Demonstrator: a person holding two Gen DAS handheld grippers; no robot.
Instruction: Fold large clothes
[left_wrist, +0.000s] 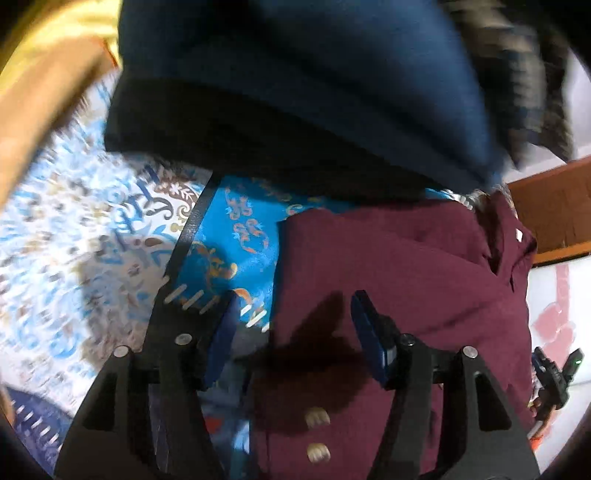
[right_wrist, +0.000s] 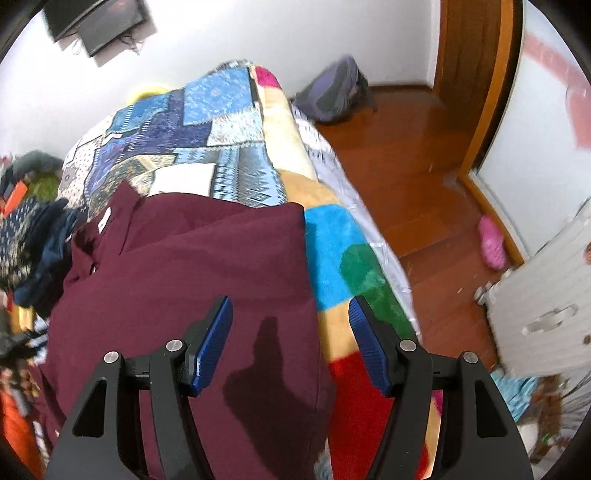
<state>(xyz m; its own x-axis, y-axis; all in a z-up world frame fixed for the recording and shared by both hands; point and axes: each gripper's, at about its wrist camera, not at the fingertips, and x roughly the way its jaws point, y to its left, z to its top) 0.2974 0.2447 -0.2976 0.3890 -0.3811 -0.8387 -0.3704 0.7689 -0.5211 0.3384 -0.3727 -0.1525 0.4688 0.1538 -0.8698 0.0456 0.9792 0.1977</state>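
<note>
Clearly, the left gripper (left_wrist: 291, 321) is seen with its jaws parted and nothing clamped between its blue pads (left_wrist: 221, 332); it hangs over the left edge of the maroon shirt (left_wrist: 399, 280), and whether a pad brushes the cloth cannot be told. The right gripper (right_wrist: 290, 332) is likewise held with its jaws apart and empty, above the shirt's right edge, where the maroon shirt (right_wrist: 184, 258) meets the coloured blanket (right_wrist: 332, 236). One maroon shirt is counted, laid folded on the bed with its collar away from the cameras; two pale buttons (left_wrist: 317, 419) are seen on it, and only in the left wrist view. Two grippers are present, each with two fingers. In the left wrist view a dark blue garment (left_wrist: 295, 74) fills the top of the frame, blurred, with a patterned blue quilt (left_wrist: 74, 240) to the left of the shirt. In the right wrist view the patchwork quilt (right_wrist: 184, 122) is shown beyond the shirt, a heap of dark clothes (right_wrist: 33, 240) at the far left, then the wooden floor (right_wrist: 424, 177), one grey backpack (right_wrist: 332, 92) by the wall and one pink slipper (right_wrist: 491, 245) at the right.
</note>
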